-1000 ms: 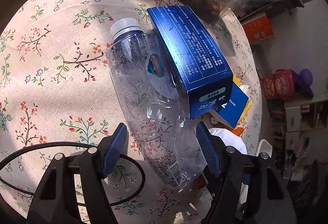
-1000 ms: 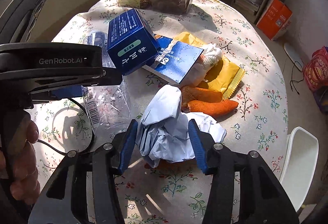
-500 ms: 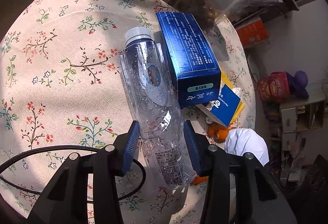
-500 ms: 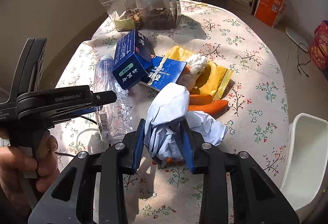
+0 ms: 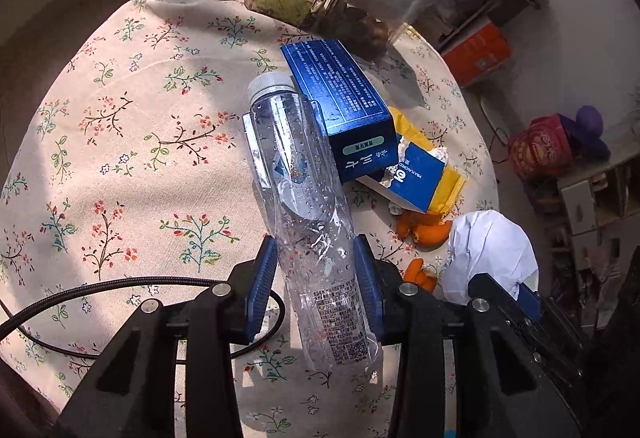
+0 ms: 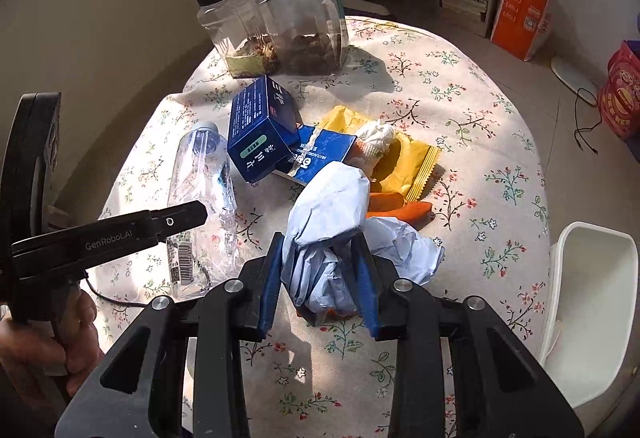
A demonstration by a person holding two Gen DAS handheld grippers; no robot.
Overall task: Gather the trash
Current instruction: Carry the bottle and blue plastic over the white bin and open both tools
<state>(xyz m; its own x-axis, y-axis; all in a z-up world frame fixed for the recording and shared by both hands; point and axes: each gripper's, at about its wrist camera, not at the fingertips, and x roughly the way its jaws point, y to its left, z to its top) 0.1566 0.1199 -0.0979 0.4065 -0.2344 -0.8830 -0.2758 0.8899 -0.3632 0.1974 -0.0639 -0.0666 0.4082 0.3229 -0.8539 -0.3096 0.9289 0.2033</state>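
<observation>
Left wrist view: the left gripper [image 5: 315, 270] fingers clamp the lower body of the clear plastic bottle [image 5: 304, 197], cap pointing away. Right wrist view: the right gripper [image 6: 319, 280] fingers clamp the crumpled blue paper [image 6: 328, 234] above the floral surface [image 6: 480, 165].

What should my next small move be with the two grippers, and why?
Probably lift both straight up. The left gripper is shut on the clear bottle, the right gripper on the crumpled paper. The white bin sits off the table's right edge, so carry them there afterwards.
</observation>
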